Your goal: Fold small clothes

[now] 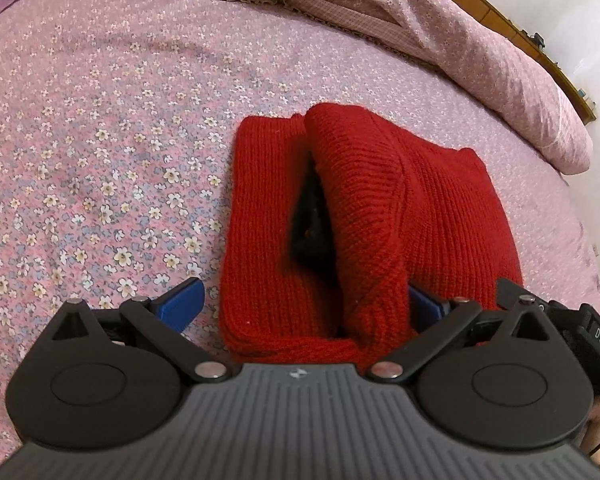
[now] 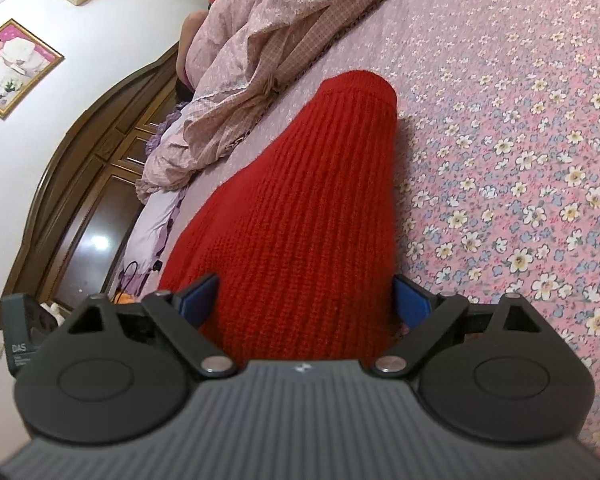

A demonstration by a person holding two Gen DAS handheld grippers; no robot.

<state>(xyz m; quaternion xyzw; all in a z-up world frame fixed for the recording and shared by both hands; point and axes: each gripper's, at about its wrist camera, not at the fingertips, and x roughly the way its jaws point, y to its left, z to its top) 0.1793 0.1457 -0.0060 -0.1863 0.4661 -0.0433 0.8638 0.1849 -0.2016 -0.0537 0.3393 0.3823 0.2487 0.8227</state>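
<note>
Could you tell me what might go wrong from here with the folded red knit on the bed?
1. The top flap of the red knit garment bulges, with a dark gap beneath, so it may spring open.
2. The left gripper is open astride the near edge, one blue finger tucked against the flap; pulling away could drag it.
3. The right gripper straddles the garment too, open; closing might pinch several layers.

The folded sweater [image 1: 340,216] lies on the bedspread [image 1: 100,140], its near edge between the spread fingers of the left gripper [image 1: 300,304]. Behind it, a bunched quilt [image 1: 420,20] lies along the far side of the bed. In the right wrist view the sweater runs forward from between the fingers of the right gripper [image 2: 304,300], with the quilt to its left and the headboard [image 2: 80,168] beyond.
</note>
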